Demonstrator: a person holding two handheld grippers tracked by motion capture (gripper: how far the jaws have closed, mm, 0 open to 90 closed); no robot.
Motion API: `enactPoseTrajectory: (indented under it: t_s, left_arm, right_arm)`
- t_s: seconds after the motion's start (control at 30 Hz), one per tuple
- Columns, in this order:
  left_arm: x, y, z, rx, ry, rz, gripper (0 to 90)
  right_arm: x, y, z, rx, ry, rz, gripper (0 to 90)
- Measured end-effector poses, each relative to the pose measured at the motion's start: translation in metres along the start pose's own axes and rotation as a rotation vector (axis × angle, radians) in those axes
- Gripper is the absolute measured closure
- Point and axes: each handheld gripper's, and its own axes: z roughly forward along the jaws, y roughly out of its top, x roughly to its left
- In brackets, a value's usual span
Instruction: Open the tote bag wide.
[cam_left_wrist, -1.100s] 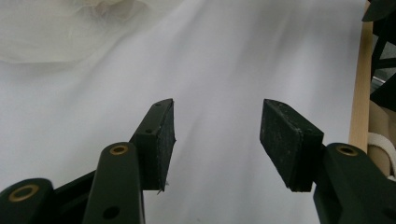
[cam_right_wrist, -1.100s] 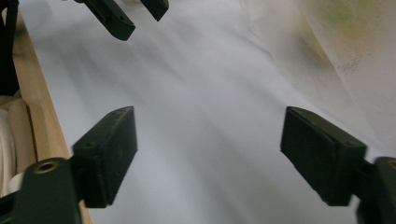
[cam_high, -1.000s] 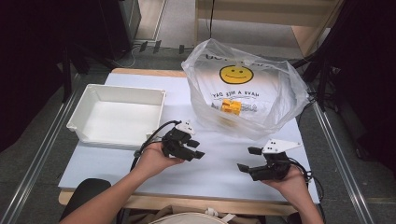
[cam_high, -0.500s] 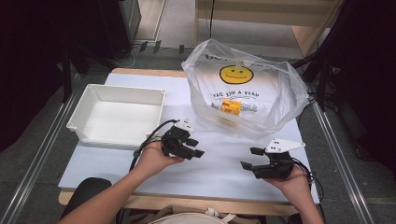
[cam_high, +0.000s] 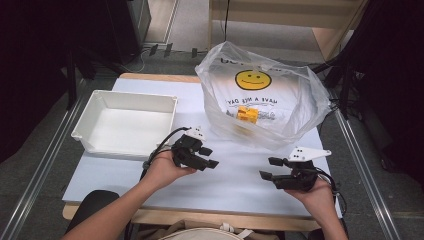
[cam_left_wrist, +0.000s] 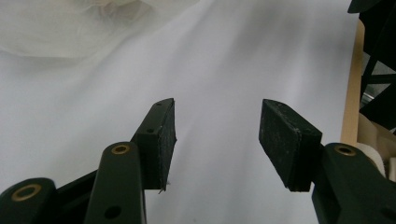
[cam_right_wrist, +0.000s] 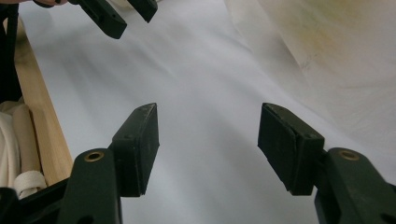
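Early stage: nothing grasped. Left hand-held gripper and right hand-held gripper both wide, empty, over white table. Translucent smiley-print plastic bag untouched at table's far side, yellow block inside. White rectangular plastic tray empty.

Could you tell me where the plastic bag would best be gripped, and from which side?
Probably the loose crumpled rim at the top of the plastic bag, approached from the near side: the film bunches there into pinchable folds, while its lower part lies flat under the yellow item.
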Motion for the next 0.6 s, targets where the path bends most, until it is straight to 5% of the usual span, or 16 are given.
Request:
enactPoseTrajectory:
  t_s: [0.23,0.6]
  left_arm:
    - [0.002,0.007,-0.014,-0.031,-0.059,-0.023,47.0]
    - [-0.009,0.022,-0.031,-0.001,-0.026,0.032,70.4]
  right_arm:
    - [0.000,0.002,-0.006,-0.004,0.016,-0.013,44.5]
    - [-0.004,0.011,-0.039,-0.032,0.012,-0.009,58.0]
